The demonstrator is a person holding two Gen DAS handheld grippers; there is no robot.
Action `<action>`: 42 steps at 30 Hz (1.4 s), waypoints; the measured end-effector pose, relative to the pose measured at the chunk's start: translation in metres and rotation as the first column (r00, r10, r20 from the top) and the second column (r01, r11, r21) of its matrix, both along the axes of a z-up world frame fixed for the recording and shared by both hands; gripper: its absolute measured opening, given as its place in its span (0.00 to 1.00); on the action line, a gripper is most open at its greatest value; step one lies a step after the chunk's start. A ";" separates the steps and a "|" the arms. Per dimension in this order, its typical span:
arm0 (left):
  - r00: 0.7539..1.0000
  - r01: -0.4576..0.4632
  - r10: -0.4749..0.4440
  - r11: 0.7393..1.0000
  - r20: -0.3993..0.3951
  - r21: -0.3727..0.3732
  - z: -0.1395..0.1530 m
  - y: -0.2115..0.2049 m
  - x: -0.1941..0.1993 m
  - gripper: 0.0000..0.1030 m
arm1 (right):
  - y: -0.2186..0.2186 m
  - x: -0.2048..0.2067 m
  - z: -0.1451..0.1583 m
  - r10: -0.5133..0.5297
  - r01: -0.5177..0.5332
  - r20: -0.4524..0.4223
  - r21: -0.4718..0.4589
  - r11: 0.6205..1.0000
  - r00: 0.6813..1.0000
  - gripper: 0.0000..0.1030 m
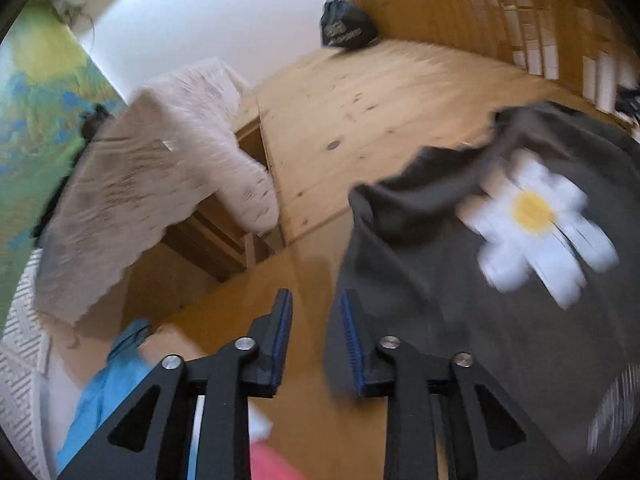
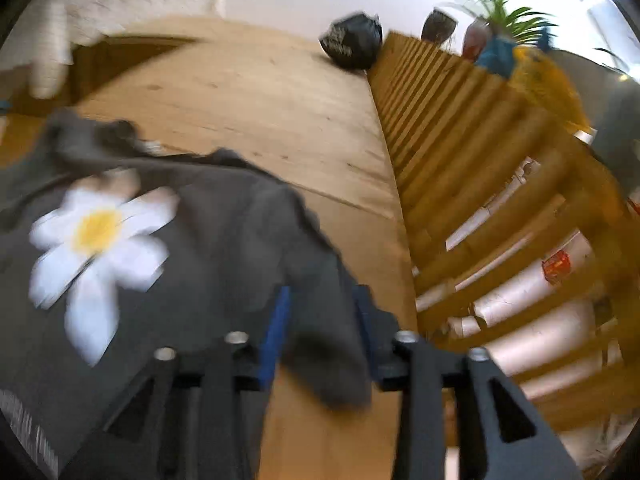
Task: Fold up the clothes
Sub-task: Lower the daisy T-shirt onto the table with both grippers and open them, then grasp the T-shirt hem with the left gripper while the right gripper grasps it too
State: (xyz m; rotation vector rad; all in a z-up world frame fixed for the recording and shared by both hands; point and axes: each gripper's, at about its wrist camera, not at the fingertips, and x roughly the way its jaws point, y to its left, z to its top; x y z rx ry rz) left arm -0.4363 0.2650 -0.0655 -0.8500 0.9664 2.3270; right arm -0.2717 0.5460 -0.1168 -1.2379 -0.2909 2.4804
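Closest in the left wrist view, the left gripper (image 1: 311,312) stands partly open with nothing between its blue pads; only the bare wood of the table (image 1: 360,112) shows in the gap. The hem edge of the dark grey shirt (image 1: 460,280) lies just beside its right-hand finger, whether touching I cannot tell. In the right wrist view, the right gripper (image 2: 322,308) is also partly open, and a loose fold of the shirt (image 2: 224,248) hangs in the gap between its fingers; the pads do not appear to press on the cloth.

The shirt lies spread on the table, front up, with a white daisy print (image 1: 534,216) with a yellow centre, blurred in both views. Below the left gripper are blue cloth (image 1: 108,384) and something pink (image 1: 272,464).

Farther off, a cream knitted throw (image 1: 160,184) drapes over a chair at the table's left side. A slatted wooden bench back (image 2: 480,168) runs along the right. At the far edge sits a black bag (image 2: 352,42), with a green plant (image 2: 508,16) beyond.
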 end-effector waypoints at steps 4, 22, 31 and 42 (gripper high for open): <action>0.994 0.095 -0.096 0.995 0.046 0.011 0.003 -0.089 0.106 0.34 | -0.034 0.129 -0.004 0.061 -0.060 0.000 -0.139 0.988 0.998 0.44; 0.917 0.330 -0.309 0.943 0.251 -0.045 -0.095 -0.129 0.308 0.34 | -0.101 0.352 -0.077 0.090 -0.051 0.087 -0.374 0.926 0.992 0.44; 0.890 0.334 -0.308 0.942 0.336 -0.019 -0.106 -0.116 0.292 0.01 | -0.115 0.342 -0.076 0.161 -0.113 0.122 -0.326 0.939 0.979 0.46; 0.918 0.145 -0.213 0.965 0.336 0.217 -0.073 -0.162 0.276 0.01 | -0.119 0.317 -0.097 0.241 -0.175 0.111 -0.417 0.892 0.964 0.46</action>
